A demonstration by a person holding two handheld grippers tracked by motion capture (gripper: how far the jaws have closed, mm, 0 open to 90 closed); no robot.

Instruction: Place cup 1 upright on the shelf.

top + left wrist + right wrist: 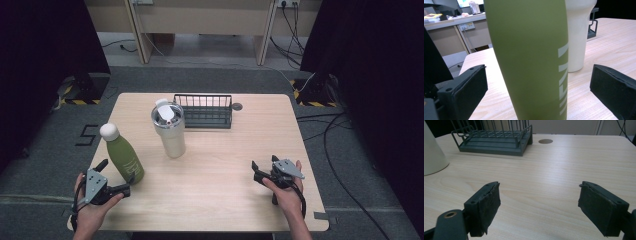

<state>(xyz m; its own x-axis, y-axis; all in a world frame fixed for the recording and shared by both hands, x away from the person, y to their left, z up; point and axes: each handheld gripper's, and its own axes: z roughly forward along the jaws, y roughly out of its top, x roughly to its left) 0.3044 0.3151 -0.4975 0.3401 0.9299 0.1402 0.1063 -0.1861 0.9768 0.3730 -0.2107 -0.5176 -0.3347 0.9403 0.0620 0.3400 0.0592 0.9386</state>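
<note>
High view: wooden worktop (225,180), dark wire rack (203,111) at its far edge, cream tumbler (169,131) just in front of the rack's left end. Green bottle (125,156) upright near the left edge. Left gripper (113,176) at the near-left corner, jaws wide apart either side of the bottle, not touching it. Right gripper (264,168) near the near-right corner, jaws spread wide, holding nothing, over bare wood.

Green bottle (529,57): pale letters are printed along its side, running vertically; they are cut off and cannot be read with certainty.
Floor mark (86,135): a black sign shaped like "5" is seen left of the surface.
</note>
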